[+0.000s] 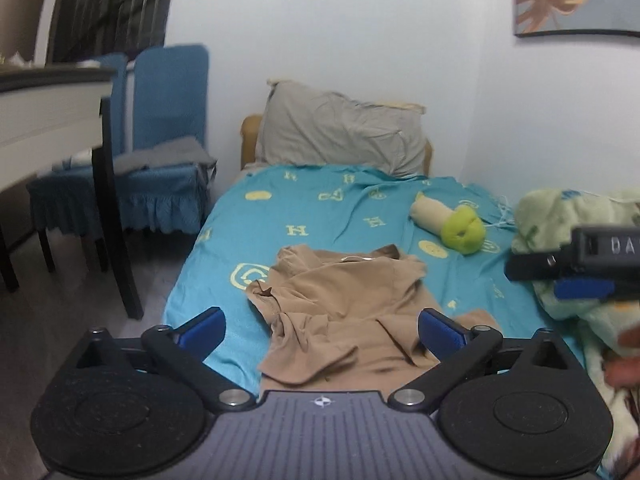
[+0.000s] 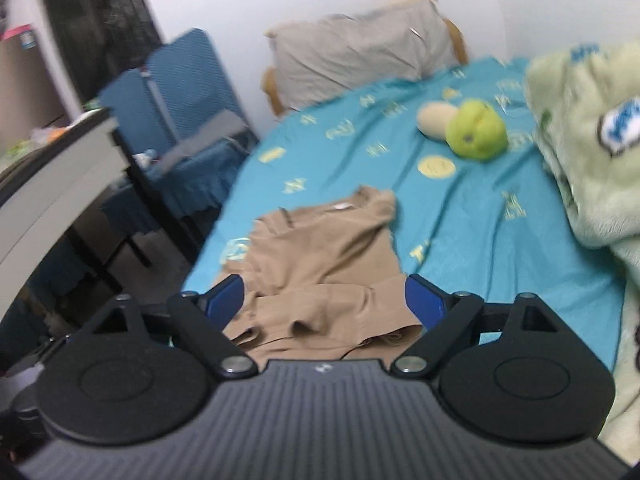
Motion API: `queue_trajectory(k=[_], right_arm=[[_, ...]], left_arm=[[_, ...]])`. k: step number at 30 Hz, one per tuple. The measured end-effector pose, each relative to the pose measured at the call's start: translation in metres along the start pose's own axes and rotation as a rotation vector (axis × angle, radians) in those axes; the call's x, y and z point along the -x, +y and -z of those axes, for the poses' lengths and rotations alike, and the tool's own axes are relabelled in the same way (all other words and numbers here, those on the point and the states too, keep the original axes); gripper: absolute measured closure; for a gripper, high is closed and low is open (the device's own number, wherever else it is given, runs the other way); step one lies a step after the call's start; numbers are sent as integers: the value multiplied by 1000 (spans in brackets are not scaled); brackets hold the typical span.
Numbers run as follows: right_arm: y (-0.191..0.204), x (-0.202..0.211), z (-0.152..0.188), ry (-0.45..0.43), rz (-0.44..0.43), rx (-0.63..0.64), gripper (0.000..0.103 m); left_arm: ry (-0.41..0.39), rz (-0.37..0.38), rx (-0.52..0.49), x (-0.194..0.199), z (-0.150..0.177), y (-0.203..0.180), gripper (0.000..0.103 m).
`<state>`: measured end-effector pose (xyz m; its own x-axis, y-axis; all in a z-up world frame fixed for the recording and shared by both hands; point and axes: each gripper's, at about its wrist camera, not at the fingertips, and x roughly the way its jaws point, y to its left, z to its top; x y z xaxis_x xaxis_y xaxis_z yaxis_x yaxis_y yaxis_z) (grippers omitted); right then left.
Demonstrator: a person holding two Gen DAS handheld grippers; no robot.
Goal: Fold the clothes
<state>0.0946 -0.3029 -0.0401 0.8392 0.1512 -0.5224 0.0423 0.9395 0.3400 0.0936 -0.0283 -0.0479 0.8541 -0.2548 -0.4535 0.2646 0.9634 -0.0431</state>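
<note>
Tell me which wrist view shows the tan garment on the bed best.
The left wrist view: the tan garment is sharp there, crumpled on the teal bedsheet, with nearly its whole outline visible. The right wrist view shows it too, but motion-blurred, with its near edge hidden behind the gripper body.

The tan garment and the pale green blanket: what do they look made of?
Tan garment: thin, matte woven or knit cloth, probably cotton-like; it creases sharply and lies limp. Pale green blanket: thick fleece or plush, judging by its fuzzy surface and soft, rounded folds.

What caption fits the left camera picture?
Open left gripper above a rumpled tan shirt on the bed.
</note>
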Motion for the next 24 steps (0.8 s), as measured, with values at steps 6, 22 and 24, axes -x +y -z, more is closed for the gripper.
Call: queue_trajectory(k=[6,22,24], right_arm=[[5,23,20,-2,-34,-22,14],[-21,-12,49,215,26,-250,14],[-34,-17,58,262,-27,-385,14]], left_arm=[[56,1,54,23,20,0,0],[469,137,661,-42,67,68,2],[529,183,779,-54,80,78,4]])
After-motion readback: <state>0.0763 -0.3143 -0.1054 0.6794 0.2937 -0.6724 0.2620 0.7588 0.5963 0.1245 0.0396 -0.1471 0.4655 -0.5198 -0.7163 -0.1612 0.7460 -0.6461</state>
